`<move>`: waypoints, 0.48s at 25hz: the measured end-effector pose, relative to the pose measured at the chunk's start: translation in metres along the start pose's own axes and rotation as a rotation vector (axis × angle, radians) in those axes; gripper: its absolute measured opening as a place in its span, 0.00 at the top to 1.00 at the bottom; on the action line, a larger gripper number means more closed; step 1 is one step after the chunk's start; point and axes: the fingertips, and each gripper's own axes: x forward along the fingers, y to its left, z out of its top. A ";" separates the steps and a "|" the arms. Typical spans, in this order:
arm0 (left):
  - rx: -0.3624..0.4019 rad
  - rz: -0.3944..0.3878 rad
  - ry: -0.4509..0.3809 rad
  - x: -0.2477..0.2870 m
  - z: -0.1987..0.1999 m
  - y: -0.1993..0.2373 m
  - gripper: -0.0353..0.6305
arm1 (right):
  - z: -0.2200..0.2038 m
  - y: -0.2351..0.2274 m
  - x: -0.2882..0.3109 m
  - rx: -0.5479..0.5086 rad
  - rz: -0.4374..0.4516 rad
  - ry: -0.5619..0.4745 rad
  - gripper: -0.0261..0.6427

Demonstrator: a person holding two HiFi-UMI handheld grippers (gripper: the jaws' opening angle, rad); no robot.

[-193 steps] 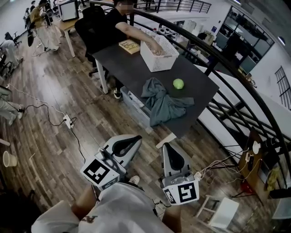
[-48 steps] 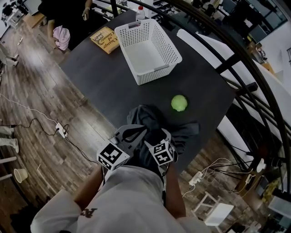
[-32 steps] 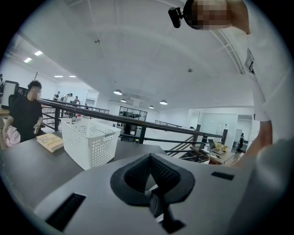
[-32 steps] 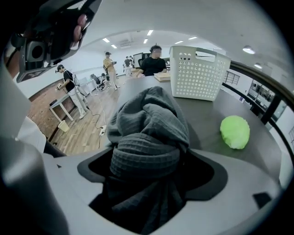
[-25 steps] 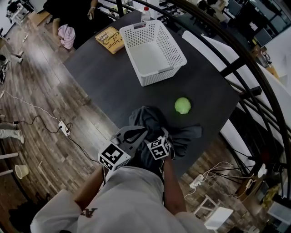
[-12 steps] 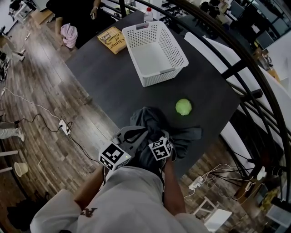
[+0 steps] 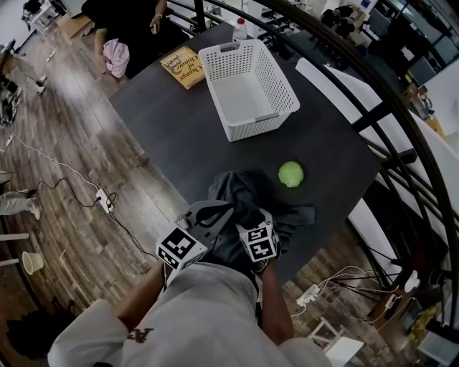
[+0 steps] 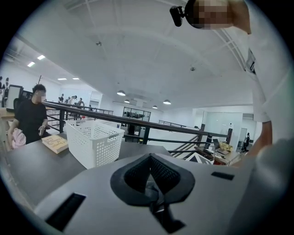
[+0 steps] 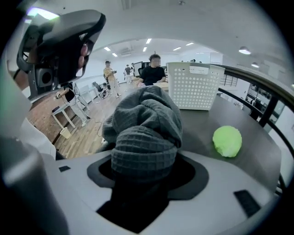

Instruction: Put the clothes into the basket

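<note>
A crumpled grey cloth (image 7: 247, 195) lies at the near edge of the dark table (image 7: 172, 122). My right gripper (image 7: 252, 217) is shut on a fold of the cloth (image 9: 144, 124). Its jaws have just been closing with the fabric between them, and the bunch now stands raised off the table. The white perforated basket (image 7: 267, 123) sits empty farther back, also seen as the basket (image 9: 195, 87) and the basket (image 8: 94, 142). My left gripper (image 7: 224, 208) hovers just left of the cloth, shut with nothing in it (image 8: 150, 172).
A green ball (image 7: 290, 173) rests right of the cloth, the same ball (image 9: 227, 141). A book (image 7: 183, 66) and a bottle (image 7: 240, 30) lie beyond the basket. A person (image 7: 122, 21) stands at the far end. A black railing (image 7: 387, 93) borders the right side.
The right gripper has closed on the cloth and risen a little, gathering the fabric up with it. The left gripper has stayed put.
</note>
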 end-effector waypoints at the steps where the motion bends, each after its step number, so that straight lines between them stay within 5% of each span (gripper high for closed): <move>1: 0.002 0.005 -0.001 0.000 0.001 0.001 0.94 | 0.004 0.000 -0.003 0.004 0.000 -0.023 0.52; 12: 0.026 0.061 -0.050 -0.009 0.029 -0.006 0.94 | 0.061 0.001 -0.055 0.041 0.035 -0.233 0.52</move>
